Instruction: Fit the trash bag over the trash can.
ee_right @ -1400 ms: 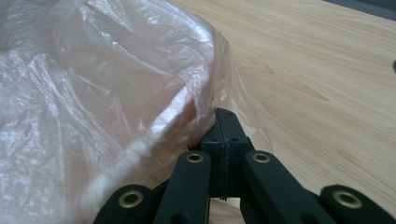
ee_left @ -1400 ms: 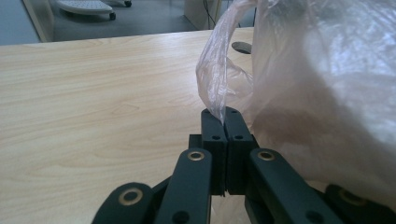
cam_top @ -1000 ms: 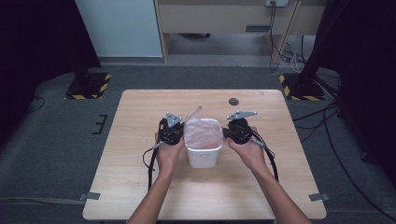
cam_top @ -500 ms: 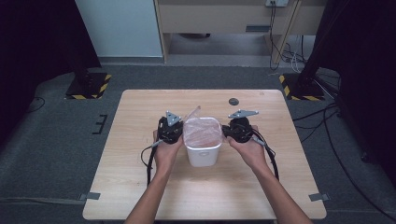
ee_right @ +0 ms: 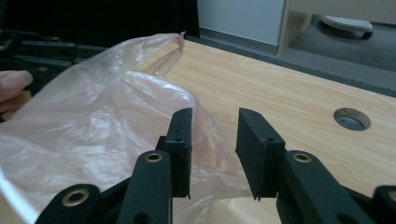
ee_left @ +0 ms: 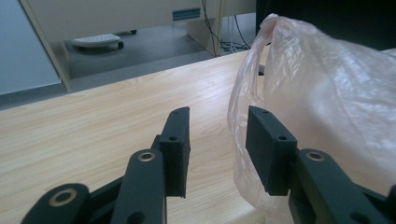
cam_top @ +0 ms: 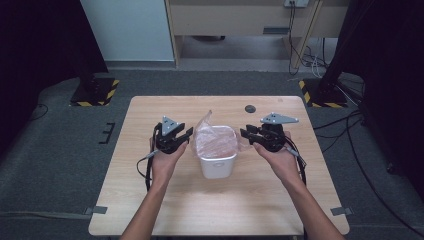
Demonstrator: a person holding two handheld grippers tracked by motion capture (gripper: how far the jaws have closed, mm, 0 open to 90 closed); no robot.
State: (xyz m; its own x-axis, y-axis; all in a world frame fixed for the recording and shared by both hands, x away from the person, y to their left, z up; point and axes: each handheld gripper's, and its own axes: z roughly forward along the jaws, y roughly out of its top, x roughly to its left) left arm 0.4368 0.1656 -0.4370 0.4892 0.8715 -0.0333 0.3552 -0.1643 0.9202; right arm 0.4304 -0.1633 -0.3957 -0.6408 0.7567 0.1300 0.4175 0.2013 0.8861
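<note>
A small white bin (cam_top: 218, 165) stands mid-table, lined with a thin pink plastic bag (cam_top: 216, 139) that puffs up over its rim. My left gripper (cam_top: 187, 134) is just left of the bag, open, nothing between its fingers; in the left gripper view the bag (ee_left: 322, 102) bulges beside the right jaw. My right gripper (cam_top: 245, 133) is just right of the bin, open too. In the right gripper view the bag (ee_right: 98, 121) spreads to the left, behind the left jaw, and the gap between the jaws holds nothing.
The bin stands on a light wooden table (cam_top: 215, 210) with a round cable hole (cam_top: 250, 108) near the far edge. Cables trail from both grippers along the forearms. Beyond the table lie grey floor and a wooden desk (cam_top: 235, 20).
Both grippers have drawn a little outward from the bin, the right one more. The bag now stands free between them.
</note>
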